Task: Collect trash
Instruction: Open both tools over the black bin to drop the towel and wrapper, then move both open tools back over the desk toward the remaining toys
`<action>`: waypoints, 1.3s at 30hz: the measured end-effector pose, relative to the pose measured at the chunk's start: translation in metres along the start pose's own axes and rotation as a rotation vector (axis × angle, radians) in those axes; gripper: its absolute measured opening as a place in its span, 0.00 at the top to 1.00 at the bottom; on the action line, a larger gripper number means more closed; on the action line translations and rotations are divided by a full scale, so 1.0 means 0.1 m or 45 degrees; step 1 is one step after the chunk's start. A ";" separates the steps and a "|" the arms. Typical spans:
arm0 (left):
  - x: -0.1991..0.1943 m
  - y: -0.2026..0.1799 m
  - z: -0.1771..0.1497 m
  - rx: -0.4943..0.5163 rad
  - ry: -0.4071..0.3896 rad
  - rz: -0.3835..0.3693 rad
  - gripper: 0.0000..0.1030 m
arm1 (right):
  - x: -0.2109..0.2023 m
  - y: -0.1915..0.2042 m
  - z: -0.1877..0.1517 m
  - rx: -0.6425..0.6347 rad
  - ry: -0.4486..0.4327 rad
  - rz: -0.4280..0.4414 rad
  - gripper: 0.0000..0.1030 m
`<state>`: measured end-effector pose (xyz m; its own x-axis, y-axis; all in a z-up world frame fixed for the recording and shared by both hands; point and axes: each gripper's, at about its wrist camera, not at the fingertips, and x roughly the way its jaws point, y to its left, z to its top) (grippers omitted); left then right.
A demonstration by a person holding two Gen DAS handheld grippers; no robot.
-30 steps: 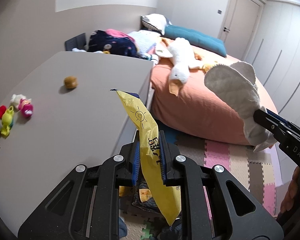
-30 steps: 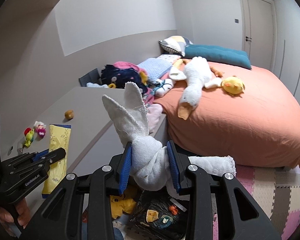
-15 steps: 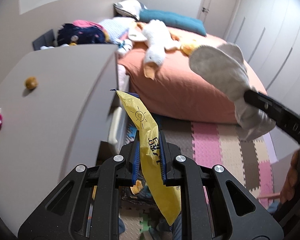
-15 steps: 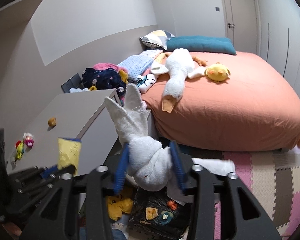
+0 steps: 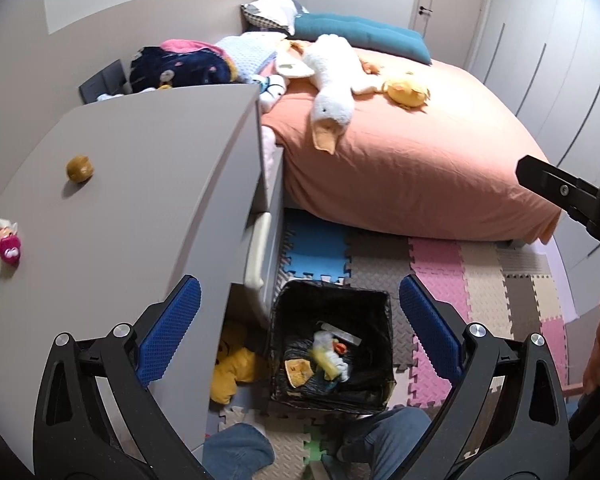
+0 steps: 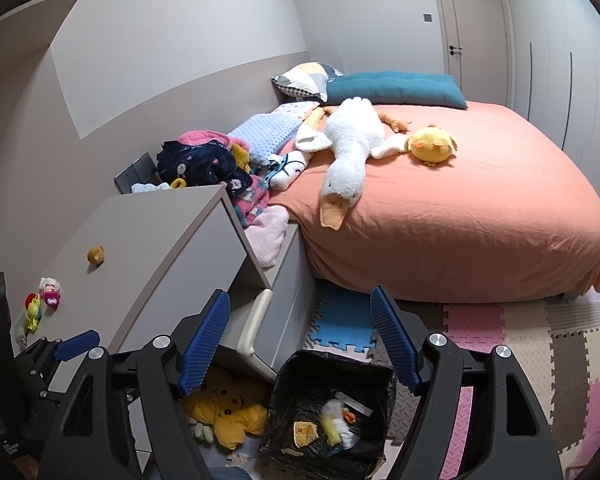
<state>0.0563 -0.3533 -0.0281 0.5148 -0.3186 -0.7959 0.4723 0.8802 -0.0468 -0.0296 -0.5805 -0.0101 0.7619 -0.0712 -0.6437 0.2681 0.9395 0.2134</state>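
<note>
A black-lined trash bin [image 5: 374, 304] stands on the floor mats beside the grey dresser; it also shows in the right wrist view [image 6: 382, 376]. Inside lie the yellow wrapper [image 5: 324, 358] and the white tissue wad [image 5: 342, 368], with other scraps; both also show in the right wrist view, wrapper [image 6: 329, 426] and wad [image 6: 348, 438]. My left gripper [image 5: 300, 328] is open and empty above the bin. My right gripper [image 6: 300, 340] is open and empty above it too. A small brown ball [image 5: 79, 168] lies on the dresser top.
The grey dresser [image 5: 140, 184] stands at the left, small toys [image 5: 5, 238] at its edge. A yellow plush [image 6: 224, 414] lies on the floor left of the bin. An orange bed [image 6: 460, 216] with plush toys fills the right. Foam mats [image 5: 480, 276] cover the floor.
Both grippers have opened. The yellow wrapper has left the left gripper and the white tissue wad the right; both now lie in the bin. Both views have tilted down toward the bin.
</note>
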 end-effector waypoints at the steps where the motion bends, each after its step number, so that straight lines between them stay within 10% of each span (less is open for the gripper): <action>1: 0.00 0.04 -0.01 -0.012 0.001 0.003 0.07 | 0.01 0.02 0.00 -0.001 0.001 0.006 0.28; 39: -0.55 1.66 -0.24 -0.280 -0.082 0.230 0.07 | 0.46 1.75 0.00 -0.247 0.063 0.276 0.28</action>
<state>0.0899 -0.1812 -0.0067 0.6241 -0.1655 -0.7636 0.2060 0.9776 -0.0435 0.0524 -0.4196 -0.0030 0.7582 0.1499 -0.6346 -0.0191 0.9779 0.2081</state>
